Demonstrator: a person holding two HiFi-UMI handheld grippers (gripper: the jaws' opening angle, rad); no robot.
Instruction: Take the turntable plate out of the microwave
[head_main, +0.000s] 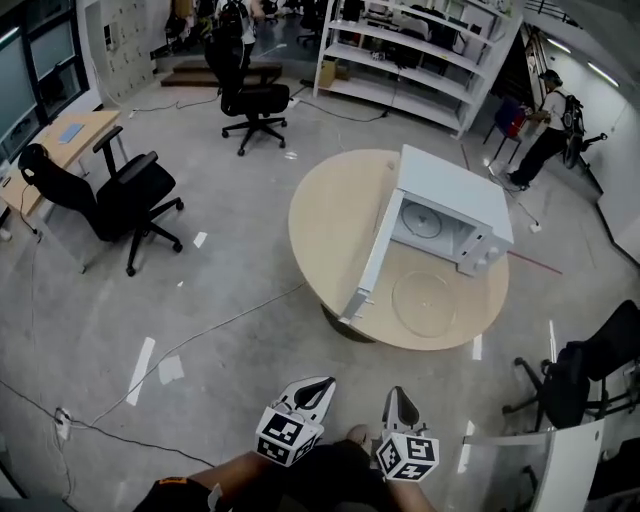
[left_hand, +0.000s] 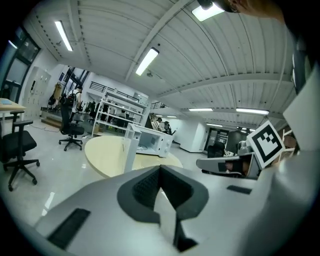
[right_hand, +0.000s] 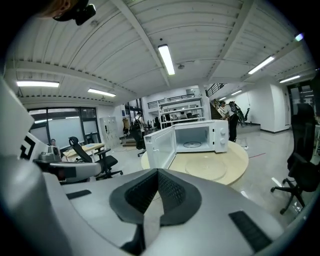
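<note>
The clear glass turntable plate lies flat on the round wooden table, in front of the white microwave. The microwave's door hangs wide open, and a round ring shows on the cavity floor. In the right gripper view the plate rests on the table before the microwave. Both grippers are low in the head view, well short of the table. My left gripper is shut and holds nothing. My right gripper also has its jaws together with nothing between them.
Black office chairs stand at the left, at the back and at the right. White shelving lines the back wall, and a person stands by it. A cable crosses the grey floor.
</note>
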